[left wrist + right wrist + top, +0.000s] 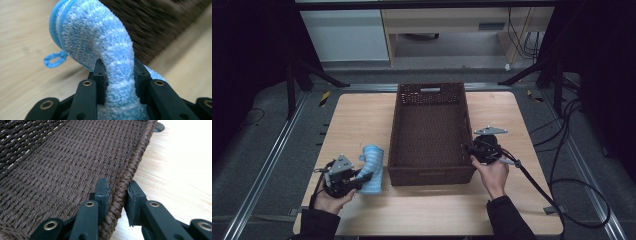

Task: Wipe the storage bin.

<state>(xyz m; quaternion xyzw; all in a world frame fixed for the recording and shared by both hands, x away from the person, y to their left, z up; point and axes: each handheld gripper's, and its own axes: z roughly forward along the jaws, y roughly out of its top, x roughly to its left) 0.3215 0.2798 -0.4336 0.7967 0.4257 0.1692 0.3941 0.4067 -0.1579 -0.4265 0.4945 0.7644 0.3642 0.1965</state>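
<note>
Left claw (362,179) clenched on fluffy blue cloth (105,45), which stands lifted over the counter (437,210) near its front-left corner, just beside the brown woven basket (430,172). Right claw (117,195) clamped on the basket's right rim near its front corner, one jaw inside, one outside. Basket sits mid-counter.

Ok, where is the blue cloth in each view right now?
High view: the blue cloth is at lower left, beside the basket's near left corner, in the left gripper.
Left gripper view: centre, arching up from between the jaws, which pinch it.
Right gripper view: not in it; the right gripper clamps the basket rim.
Shared landmark: the brown woven basket.
</note>
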